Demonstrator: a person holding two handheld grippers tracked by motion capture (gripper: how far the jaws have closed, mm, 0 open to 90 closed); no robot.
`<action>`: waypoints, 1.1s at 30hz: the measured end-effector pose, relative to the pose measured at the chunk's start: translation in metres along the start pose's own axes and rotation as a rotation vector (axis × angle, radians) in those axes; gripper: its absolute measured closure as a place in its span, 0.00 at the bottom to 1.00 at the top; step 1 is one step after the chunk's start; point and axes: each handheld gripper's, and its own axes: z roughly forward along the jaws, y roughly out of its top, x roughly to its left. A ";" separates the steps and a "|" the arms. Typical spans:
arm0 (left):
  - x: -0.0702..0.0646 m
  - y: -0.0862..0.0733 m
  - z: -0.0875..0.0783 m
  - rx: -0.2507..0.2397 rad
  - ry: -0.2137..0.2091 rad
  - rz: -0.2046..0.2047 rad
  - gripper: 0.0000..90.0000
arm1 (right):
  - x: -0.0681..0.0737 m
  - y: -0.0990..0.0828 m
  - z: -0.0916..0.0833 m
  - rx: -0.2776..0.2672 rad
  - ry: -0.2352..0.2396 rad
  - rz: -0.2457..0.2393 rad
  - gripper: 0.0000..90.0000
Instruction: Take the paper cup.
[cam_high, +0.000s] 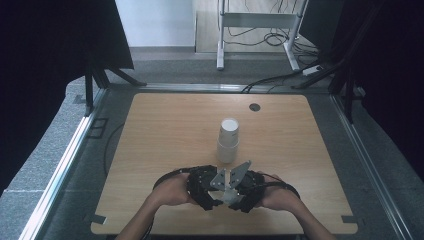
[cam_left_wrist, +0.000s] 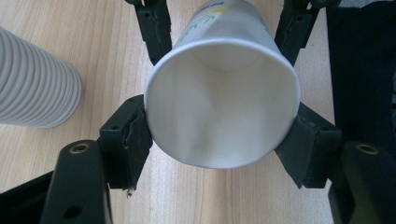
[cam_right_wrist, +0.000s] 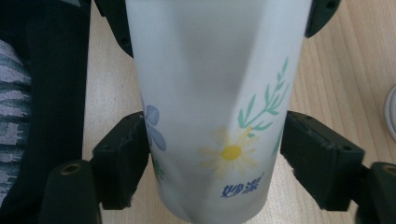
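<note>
White paper cup (cam_right_wrist: 215, 107) with daisy print and blue Chinese characters, left tongs (cam_left_wrist: 219, 126) clamping its rim end, right tongs (cam_right_wrist: 215, 158) clamping its base end, cup stack (cam_high: 227, 140) on wooden worktop (cam_high: 165, 135)

— What sort of place is this?
— A lab or recording room. Black curtains (cam_high: 45, 60) hang on both sides of the wooden table (cam_high: 165, 130), metal rails (cam_high: 60, 170) run along it, and beyond its far edge cables (cam_high: 272, 37) trail under a white frame (cam_high: 257, 22) on grey carpet (cam_high: 175, 67).
</note>
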 end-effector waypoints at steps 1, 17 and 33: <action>0.000 0.001 0.000 0.003 -0.001 0.002 0.35 | 0.000 0.000 0.000 0.004 0.001 -0.008 0.29; 0.002 0.002 -0.005 -0.046 0.006 -0.025 0.28 | 0.000 -0.005 -0.004 -0.066 0.024 0.046 0.40; 0.011 -0.018 -0.018 -0.293 -0.040 -0.173 0.16 | 0.000 -0.026 -0.013 -0.298 0.004 0.076 0.40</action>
